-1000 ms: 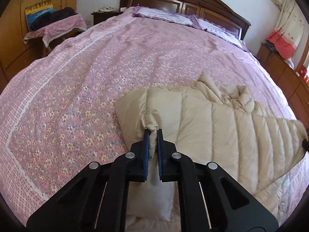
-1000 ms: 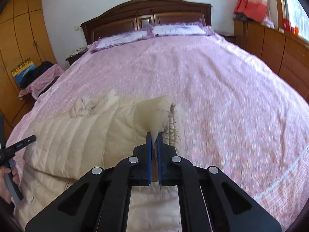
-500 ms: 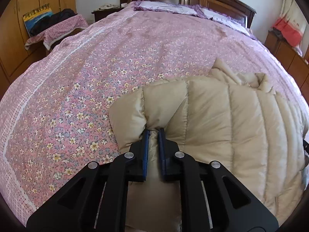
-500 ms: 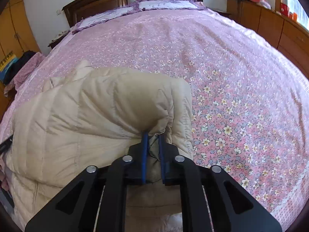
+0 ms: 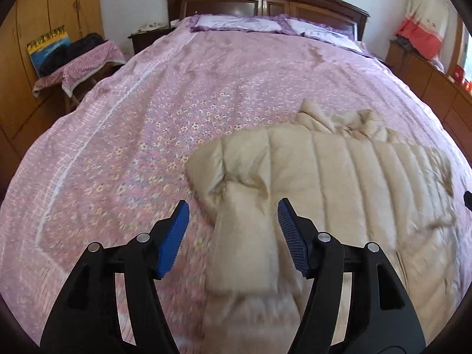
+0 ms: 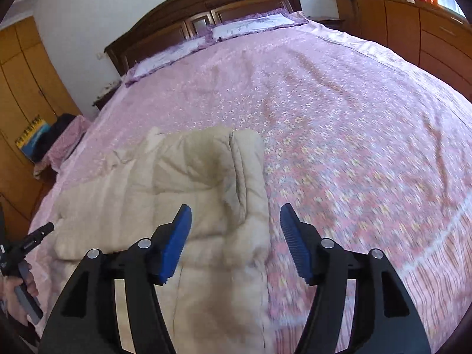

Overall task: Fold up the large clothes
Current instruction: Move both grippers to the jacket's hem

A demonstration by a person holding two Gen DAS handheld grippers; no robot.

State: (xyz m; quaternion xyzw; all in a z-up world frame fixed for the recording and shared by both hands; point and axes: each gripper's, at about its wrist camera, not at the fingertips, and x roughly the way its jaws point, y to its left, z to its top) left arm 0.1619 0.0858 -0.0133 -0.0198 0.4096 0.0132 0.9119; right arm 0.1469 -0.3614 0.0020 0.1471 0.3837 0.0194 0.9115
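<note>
Fingers of the left gripper (image 5: 231, 227) spread wide, empty. The right gripper (image 6: 234, 230) likewise. The beige jacket (image 5: 339, 183) lies folded on the near bed (image 5: 206, 88).

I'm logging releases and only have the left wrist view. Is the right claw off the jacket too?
Observer: Yes. The right claw is open, its blue pads apart above the beige jacket.
Operator: How does the jacket's right edge lie?
Observer: Folded over, a doubled layer running toward the claw on the floral bedspread.
Operator: Anything of my side visible there?
Observer: The hand gripping the left claw's handle, at the right wrist view's left border.
</note>
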